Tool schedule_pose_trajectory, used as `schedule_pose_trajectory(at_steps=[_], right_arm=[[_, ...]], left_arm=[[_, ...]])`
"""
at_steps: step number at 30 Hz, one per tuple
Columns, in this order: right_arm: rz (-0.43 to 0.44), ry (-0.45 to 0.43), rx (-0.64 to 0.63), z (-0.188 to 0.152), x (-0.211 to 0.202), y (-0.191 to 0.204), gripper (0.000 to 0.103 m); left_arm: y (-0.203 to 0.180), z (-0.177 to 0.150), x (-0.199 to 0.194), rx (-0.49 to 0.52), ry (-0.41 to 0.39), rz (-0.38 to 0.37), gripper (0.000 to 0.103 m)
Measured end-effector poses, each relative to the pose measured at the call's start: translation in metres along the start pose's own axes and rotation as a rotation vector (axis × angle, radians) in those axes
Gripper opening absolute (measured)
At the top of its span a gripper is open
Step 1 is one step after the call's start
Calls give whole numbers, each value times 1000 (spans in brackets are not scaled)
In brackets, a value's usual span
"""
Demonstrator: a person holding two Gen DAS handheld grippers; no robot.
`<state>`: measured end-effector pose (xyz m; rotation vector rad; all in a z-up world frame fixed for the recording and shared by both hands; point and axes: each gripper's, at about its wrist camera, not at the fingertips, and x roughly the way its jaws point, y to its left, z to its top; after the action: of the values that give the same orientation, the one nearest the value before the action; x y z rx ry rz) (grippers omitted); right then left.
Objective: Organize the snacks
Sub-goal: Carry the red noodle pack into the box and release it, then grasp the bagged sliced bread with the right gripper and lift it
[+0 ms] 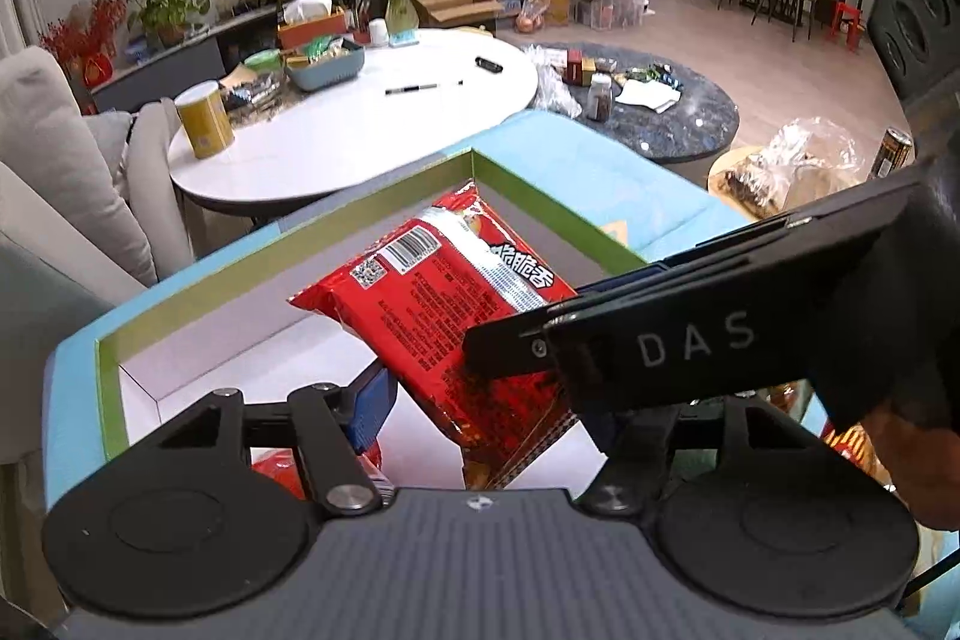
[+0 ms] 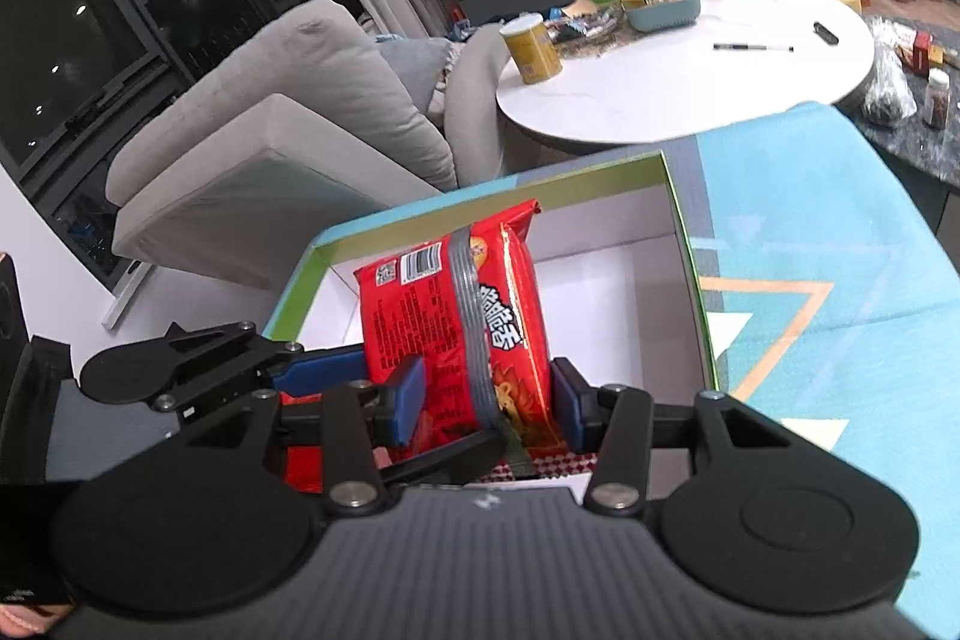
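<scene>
- Where both wrist views converge, a shallow open cardboard box with a white interior and green rim [image 2: 678, 214] sits on a turquoise patterned mat [image 2: 840, 232], and the work is above its opening.
- Right claw [image 2: 486, 400]: blue pads pressed on the two faces of a red crinkled plastic snack packet with a barcode and grey band [image 2: 456, 316], gripping its lower end. Packet stands roughly upright, top seam toward 12 o'clock, held over the box's white floor.
- Left wrist view: same red packet [image 1: 444, 292] lies tilted, top corner at 12 o'clock, lower end at 6 o'clock. The right claw's black body lettered "DAS" crosses from 3 o'clock and hides the packet's right edge.
- Left claw [image 1: 480, 400]: jaws partly apart, the packet's lower end between them. Only the left blue pad [image 1: 372, 403] shows, just beside the packet's edge; contact cannot be told. The other pad is hidden behind the right claw.
- Another red packet [image 1: 282, 472] shows low in the box at 7 o'clock in the left view, mostly covered by the claw linkage.
- Beyond the box at 12 o'clock: round white counter [image 1: 336, 148] carrying a yellow cylindrical canister [image 1: 204, 118], a blue-grey plastic basket of packets [image 1: 327, 67] and a black pen [image 1: 414, 88].
- Grey sofa [image 2: 288, 112] at 10 o'clock in the right view.
</scene>
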<state>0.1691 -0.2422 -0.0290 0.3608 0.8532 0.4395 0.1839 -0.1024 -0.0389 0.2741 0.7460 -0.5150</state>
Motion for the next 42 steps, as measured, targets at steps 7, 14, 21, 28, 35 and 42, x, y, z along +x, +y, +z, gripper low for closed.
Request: schedule_pose_trajectory(at_steps=[7,14,21,28,35,42], right_arm=[[-8,31,6,-4,9,-3,55],[-16,12,2,-7,0,-1,58],[-4,-23,-10,-10,-22,7,59],[-1,-57,-39,-20,-50,16,60],[-14,-90,-65,-42,-88,14,63],[-77,-105,-119,-80,-129,-5,70]], left_arm=[[1,-7,7,-6,47,5,68],[-4,-13,-8,11,35,48,74],[-11,-13,-30,0,2,64,75],[-22,-19,-57,-19,-30,75,76],[-48,-40,-91,-48,-69,44,76],[-80,-68,-110,-29,-58,-38,76]])
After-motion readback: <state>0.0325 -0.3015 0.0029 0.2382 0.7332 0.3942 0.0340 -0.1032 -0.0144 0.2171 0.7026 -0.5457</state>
